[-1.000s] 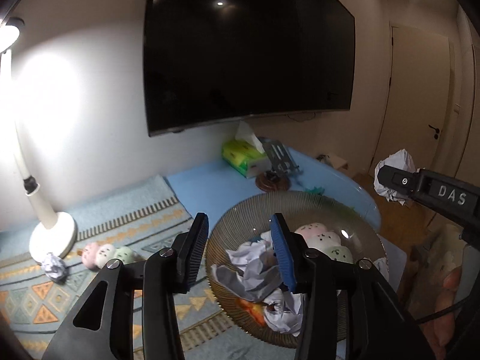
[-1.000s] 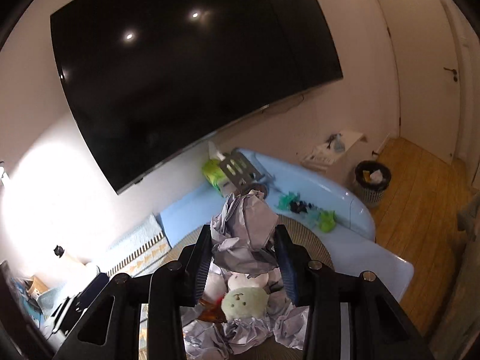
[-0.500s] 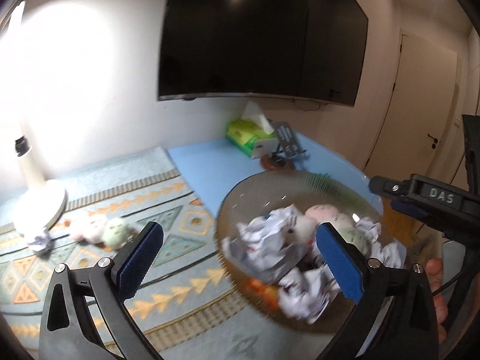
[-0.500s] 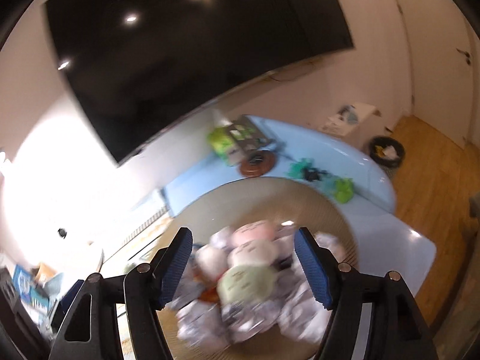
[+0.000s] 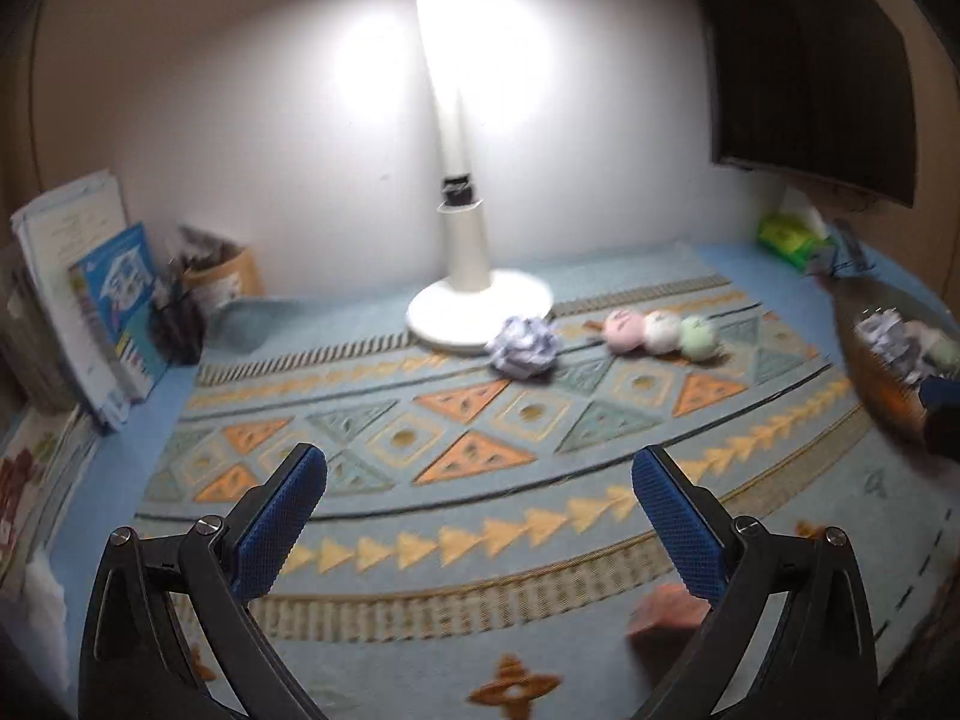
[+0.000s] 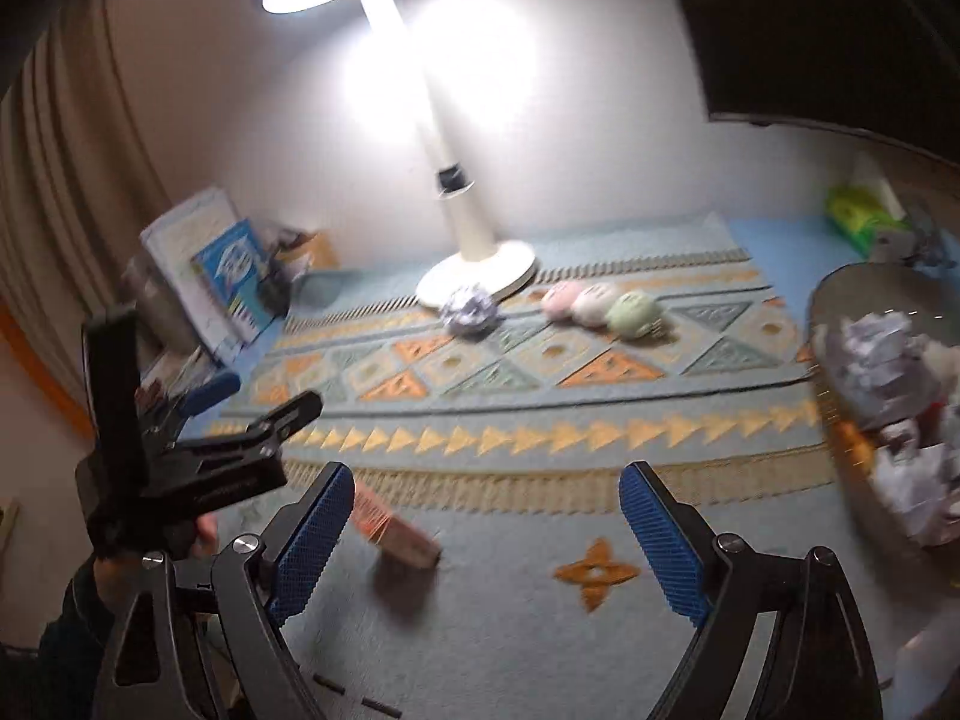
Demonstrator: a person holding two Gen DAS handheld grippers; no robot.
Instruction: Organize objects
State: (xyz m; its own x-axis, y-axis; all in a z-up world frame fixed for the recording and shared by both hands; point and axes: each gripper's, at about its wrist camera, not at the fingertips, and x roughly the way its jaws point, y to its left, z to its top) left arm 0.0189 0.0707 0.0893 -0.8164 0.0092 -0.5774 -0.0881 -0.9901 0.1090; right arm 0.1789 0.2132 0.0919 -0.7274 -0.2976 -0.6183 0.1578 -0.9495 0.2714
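A patterned blue-and-orange woven mat (image 5: 480,420) covers the counter. At its far edge, beside a white lamp base (image 5: 478,306), lie a crumpled paper ball (image 5: 523,347) and three pastel plush balls (image 5: 660,333). Left gripper (image 5: 480,516) jaws wide, empty; right gripper (image 6: 483,531) jaws opening, empty.

1. The right gripper (image 6: 480,531) is seen opening over the patterned rug (image 6: 540,438), nothing between its jaws.
2. A crumpled paper ball (image 6: 470,311) is found touching the lamp base (image 6: 477,276).
3. A glass bowl (image 6: 840,300) is heaped with paper at right.
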